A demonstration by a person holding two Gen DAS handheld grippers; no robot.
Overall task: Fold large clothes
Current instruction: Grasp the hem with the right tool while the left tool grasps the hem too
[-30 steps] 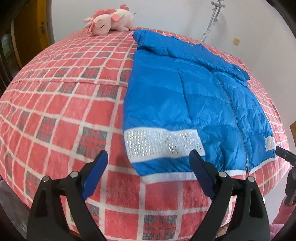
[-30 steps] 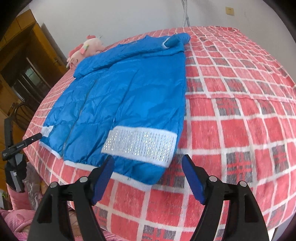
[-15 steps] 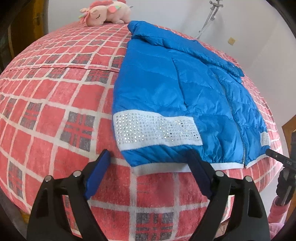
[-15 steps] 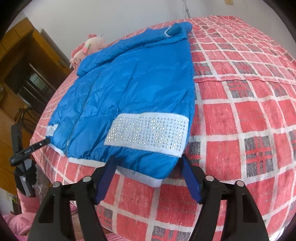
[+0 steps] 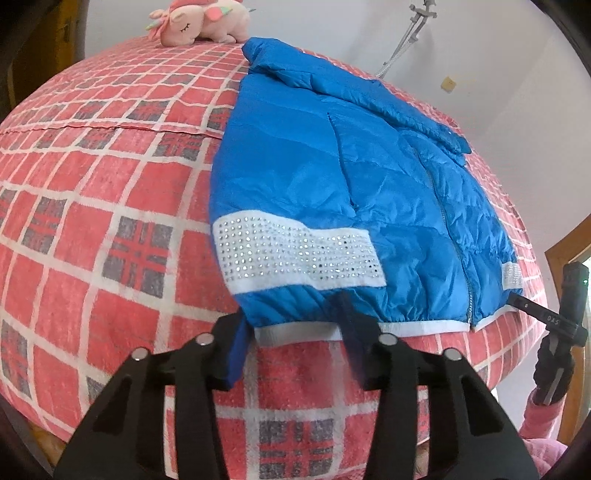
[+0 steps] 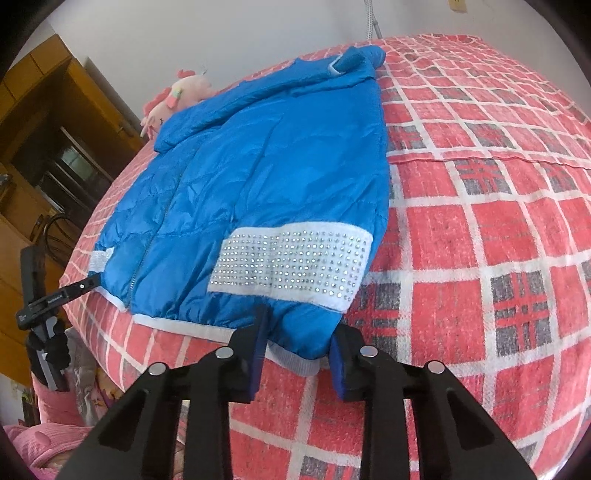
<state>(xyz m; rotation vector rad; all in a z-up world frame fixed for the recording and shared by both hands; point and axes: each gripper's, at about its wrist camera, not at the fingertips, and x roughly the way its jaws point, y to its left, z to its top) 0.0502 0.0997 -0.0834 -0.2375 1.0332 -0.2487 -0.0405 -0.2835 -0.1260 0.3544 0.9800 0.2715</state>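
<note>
A blue puffer jacket (image 5: 332, 177) lies flat on the bed, zip up, with a white studded band (image 5: 295, 254) on each sleeve. My left gripper (image 5: 293, 319) is at the jacket's near left corner. Its jaws are closing, with the white-trimmed hem (image 5: 295, 334) gathered between the blue pads. In the right wrist view the same jacket (image 6: 277, 177) reaches down to my right gripper (image 6: 297, 334). Those jaws are closing on the near right corner, and the grey cuff (image 6: 295, 363) bulges out between the pads.
The bed's red checked blanket (image 5: 110, 221) spreads wide on both sides of the jacket. A pink plush toy (image 5: 199, 22) lies at the far end. A dark-gloved hand (image 5: 554, 365) with a pink sleeve shows at the bed's near edge. Wooden cabinets (image 6: 40, 155) stand to the left.
Both grippers came in over the near hem from short of it and closed from wide open onto the jacket's two near corners. The hem now puckers between the pads.
</note>
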